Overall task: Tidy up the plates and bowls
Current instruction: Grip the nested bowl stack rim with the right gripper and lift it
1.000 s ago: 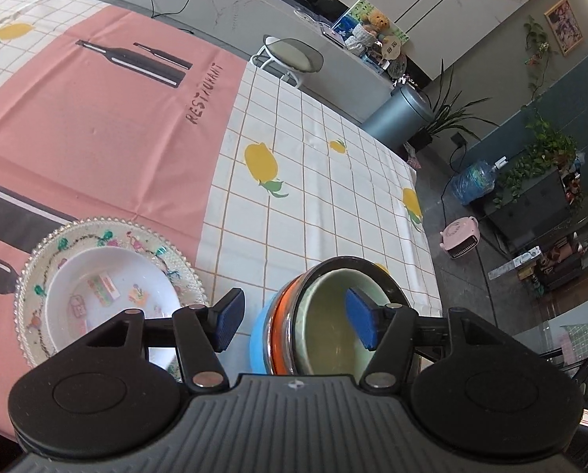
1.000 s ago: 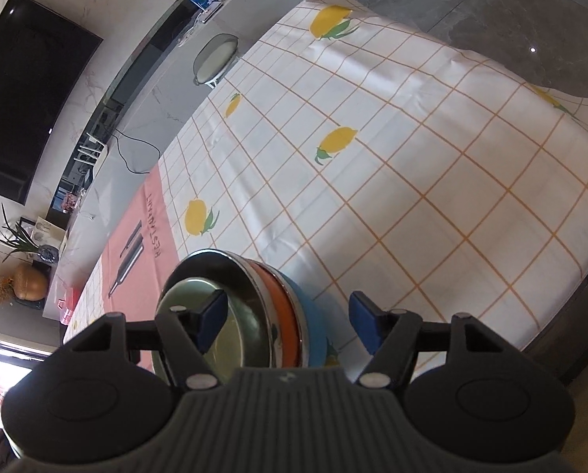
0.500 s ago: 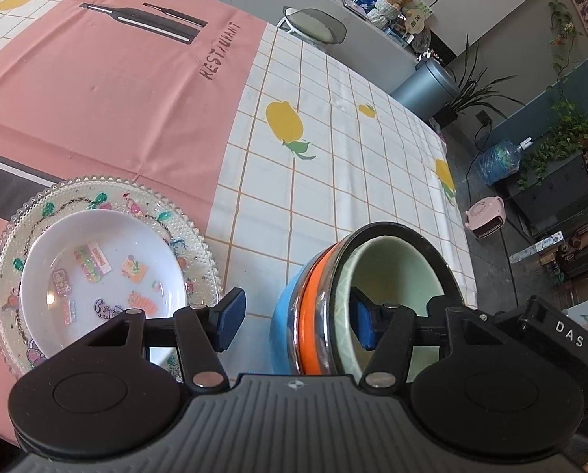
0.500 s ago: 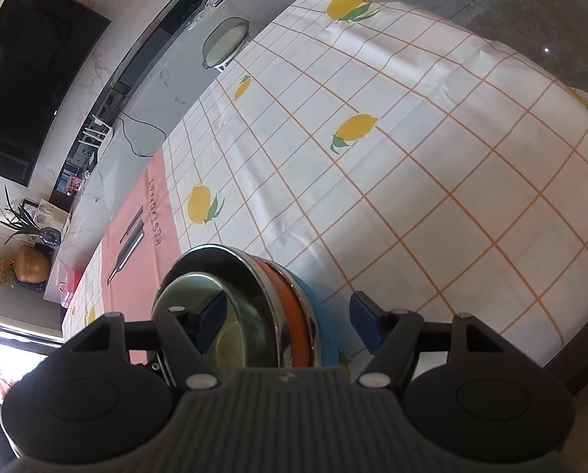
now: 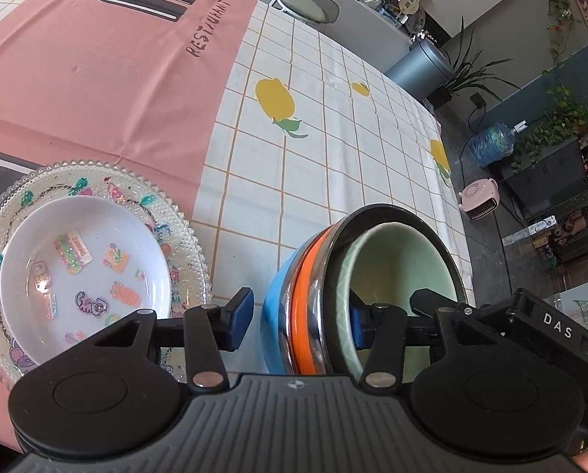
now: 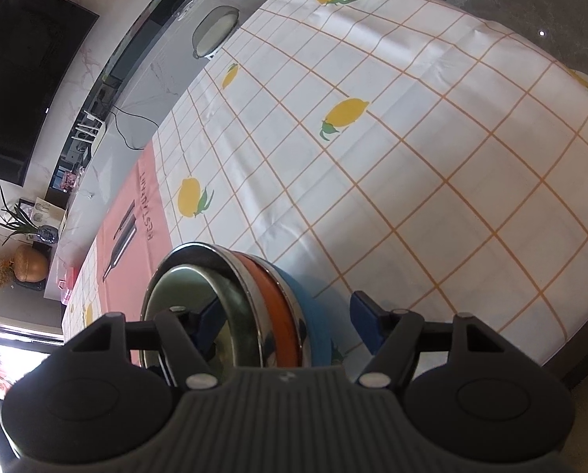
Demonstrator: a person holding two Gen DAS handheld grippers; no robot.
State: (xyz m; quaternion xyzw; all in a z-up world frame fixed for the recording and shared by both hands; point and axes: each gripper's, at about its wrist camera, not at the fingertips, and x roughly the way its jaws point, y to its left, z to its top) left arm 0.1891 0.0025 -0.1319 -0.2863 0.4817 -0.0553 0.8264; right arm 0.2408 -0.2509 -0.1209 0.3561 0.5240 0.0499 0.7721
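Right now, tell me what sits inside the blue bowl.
Nested in the blue bowl are an orange bowl, a steel bowl and, innermost, a pale green bowl. Their lower walls and bases are covered; the green bowl's bottom is hidden by gripper fingers.

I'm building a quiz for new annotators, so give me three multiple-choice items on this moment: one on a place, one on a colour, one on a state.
1. Where does the white bowl sit?
A. Inside the glass plate
B. On the floor
C. Inside the bowl stack

2. What colour is the innermost bowl of the bowl stack?
A. Red
B. Pale green
C. Black

3. How do the left tool and right tool stand?
A. Both shut flat, away from the stack
B. Both open, each with one finger inside and one outside the stack's rim
C. Both far above the table

Answers: 1 A, the beaded glass rim rings the white bowl. 2 B, the green interior shows in the left wrist view. 3 B, each wrist view shows the rim passing between spread pads.
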